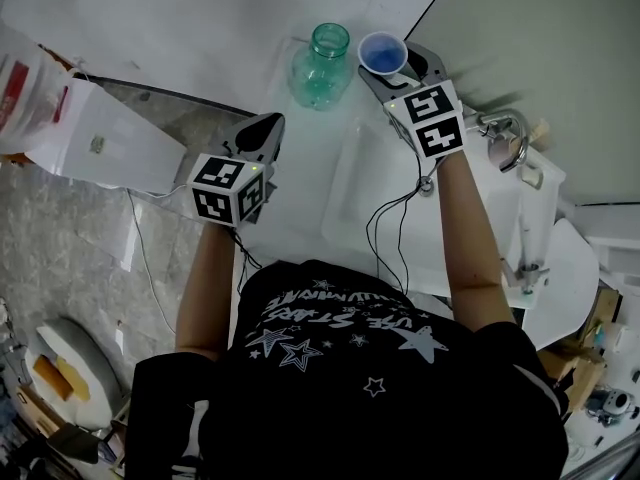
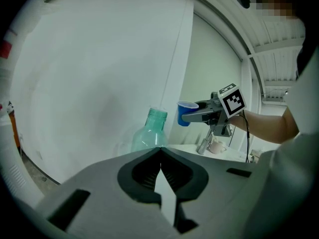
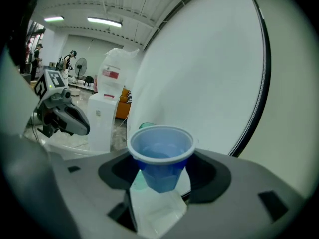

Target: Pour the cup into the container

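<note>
At the upper centre of the head view, the right claw (image 1: 392,65) is clamped on a small blue plastic cup (image 1: 382,52), tapered, with its rolled rim up. Just left of it, the container (image 1: 322,66), a translucent green round-shouldered bottle with an open neck, stands on the smooth white tabletop (image 1: 190,28). At lower left, the left claw (image 1: 266,128) has its ribbed jaws together on nothing.

White wall (image 2: 99,73), mottled grey floor (image 1: 60,248)

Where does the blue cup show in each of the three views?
Head view: blue cup top centre, right of the green bottle.
Left gripper view: cup centre right, beside the bottle's neck.
Right gripper view: cup centre, between the jaws.
Shared landmark: the green bottle.
</note>
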A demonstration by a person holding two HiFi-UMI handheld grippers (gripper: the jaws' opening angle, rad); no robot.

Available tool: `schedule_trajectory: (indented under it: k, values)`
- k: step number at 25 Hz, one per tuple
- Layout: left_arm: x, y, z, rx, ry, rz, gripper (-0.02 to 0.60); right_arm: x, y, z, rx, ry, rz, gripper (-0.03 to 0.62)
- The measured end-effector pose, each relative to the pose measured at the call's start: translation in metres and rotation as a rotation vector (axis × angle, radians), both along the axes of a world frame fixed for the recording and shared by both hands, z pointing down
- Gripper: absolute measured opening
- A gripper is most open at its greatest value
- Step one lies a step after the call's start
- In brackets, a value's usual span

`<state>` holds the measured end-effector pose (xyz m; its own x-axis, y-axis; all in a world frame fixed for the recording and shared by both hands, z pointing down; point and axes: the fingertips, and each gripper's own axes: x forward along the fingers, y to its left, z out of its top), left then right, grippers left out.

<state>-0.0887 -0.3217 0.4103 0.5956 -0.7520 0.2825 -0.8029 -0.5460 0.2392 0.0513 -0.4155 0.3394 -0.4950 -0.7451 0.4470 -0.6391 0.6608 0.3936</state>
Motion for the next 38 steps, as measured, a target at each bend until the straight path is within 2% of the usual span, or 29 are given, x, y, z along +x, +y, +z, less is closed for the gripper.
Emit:
schedule_trajectory:
  k: [10,16,24,38]
  values:
    - [-0.002,0.022,0.015,-0.007,-0.021,-0.055,0.009,-0.010,0.044,0.033,-0.034,-0.293,-0.064,0.288]
    - [-0.007,0.035,0.030,-0.022,-0.040,-0.102,0.009,-0.021,0.067,0.075,-0.071,-0.359,-0.095,0.290]
    - [-0.008,0.049,0.058,-0.082,-0.056,-0.120,0.009,-0.037,0.091,0.139,-0.154,-0.365,-0.123,0.291]
    - [-0.006,0.062,0.092,-0.156,-0.067,-0.123,0.009,-0.053,0.095,0.200,-0.225,-0.339,-0.133,0.295]
